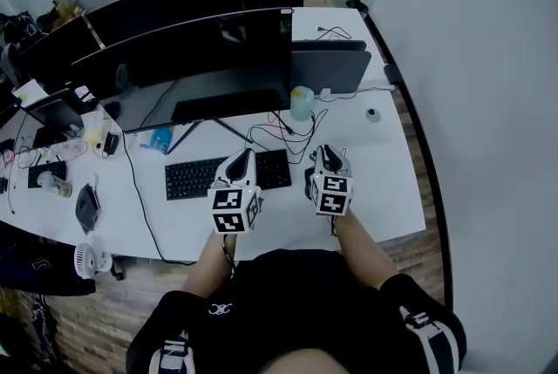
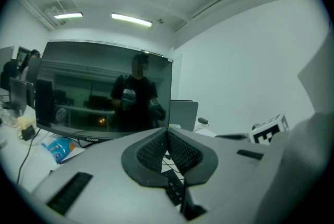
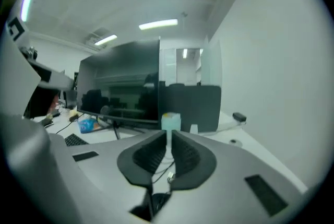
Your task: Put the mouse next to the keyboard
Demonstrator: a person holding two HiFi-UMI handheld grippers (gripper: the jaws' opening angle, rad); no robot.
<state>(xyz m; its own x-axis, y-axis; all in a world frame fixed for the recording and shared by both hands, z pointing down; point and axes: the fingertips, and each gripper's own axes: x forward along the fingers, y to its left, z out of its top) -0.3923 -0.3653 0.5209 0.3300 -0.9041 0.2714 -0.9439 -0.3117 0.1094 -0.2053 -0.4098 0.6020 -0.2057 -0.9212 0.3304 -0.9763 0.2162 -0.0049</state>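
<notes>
A black keyboard [image 1: 196, 179] lies on the white desk [image 1: 384, 189] in front of the monitor. The dark mouse [image 1: 309, 183] sits just right of the keyboard, partly hidden under my right gripper [image 1: 329, 156]. In the right gripper view the mouse [image 3: 156, 202] shows low beneath the jaws; my right gripper [image 3: 168, 134] has them almost together, a thin slit between and nothing in it. My left gripper [image 1: 241, 156] hovers over the keyboard's right end, its tips touching and empty [image 2: 168, 131]; keyboard keys [image 2: 175, 189] show below it.
A wide dark monitor [image 1: 200, 58] stands behind the keyboard, with tangled cables [image 1: 279, 132] and a pale cup [image 1: 302, 102] beside its foot. A grey panel [image 1: 331, 70] stands at the back right. A blue packet [image 1: 159, 139] and clutter lie at the left.
</notes>
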